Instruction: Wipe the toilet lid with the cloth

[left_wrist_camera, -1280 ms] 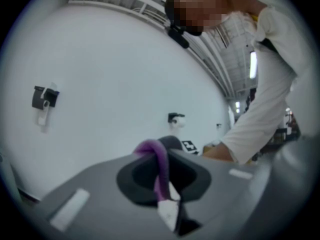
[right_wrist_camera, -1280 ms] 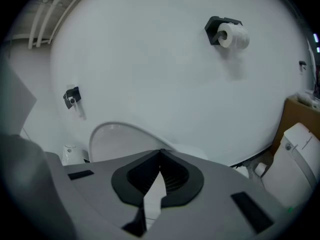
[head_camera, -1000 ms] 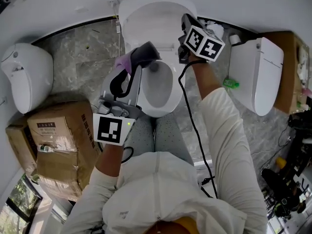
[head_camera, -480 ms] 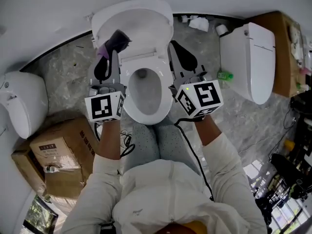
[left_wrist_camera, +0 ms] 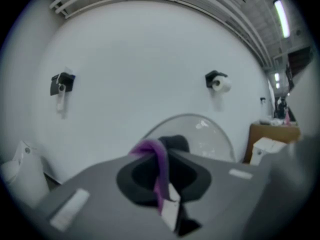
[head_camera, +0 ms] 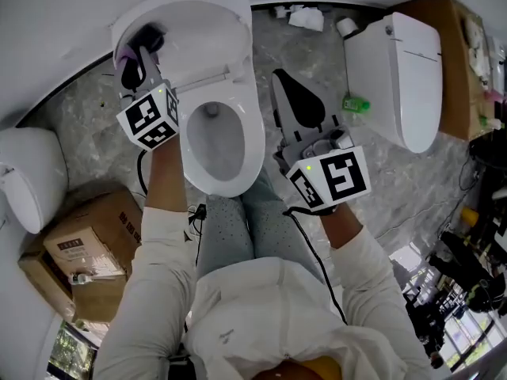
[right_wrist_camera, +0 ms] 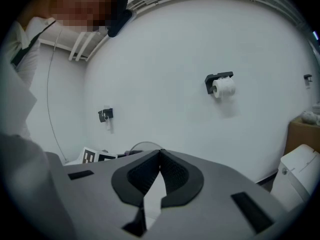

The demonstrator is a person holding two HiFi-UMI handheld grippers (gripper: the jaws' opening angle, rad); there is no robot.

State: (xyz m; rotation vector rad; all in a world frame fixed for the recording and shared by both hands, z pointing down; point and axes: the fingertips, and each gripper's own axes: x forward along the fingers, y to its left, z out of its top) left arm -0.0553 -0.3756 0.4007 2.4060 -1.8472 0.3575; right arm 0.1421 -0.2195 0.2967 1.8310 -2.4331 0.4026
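Observation:
The white toilet's lid (head_camera: 194, 26) stands raised behind the open bowl (head_camera: 214, 145). My left gripper (head_camera: 139, 39) is at the lid's left part, shut on a purple cloth (head_camera: 124, 52) that hangs from its tips. In the left gripper view the cloth (left_wrist_camera: 156, 160) is pinched between the dark pads, with the lid (left_wrist_camera: 202, 134) just beyond; I cannot tell whether it touches the lid. My right gripper (head_camera: 285, 79) hovers to the right of the bowl, shut and empty. In its own view my right gripper (right_wrist_camera: 160, 153) has the pads pressed together.
A second toilet (head_camera: 404, 70) stands at the right and a third (head_camera: 28, 172) at the left. Cardboard boxes (head_camera: 87, 244) lie at the lower left. A green item (head_camera: 356, 103) and crumpled paper (head_camera: 305, 16) lie on the floor. A paper roll (right_wrist_camera: 222, 86) hangs on the wall.
My left gripper has carried the cloth from over the bowl out to the raised lid's left part. The right gripper has drawn back from the lid to the bowl's right side.

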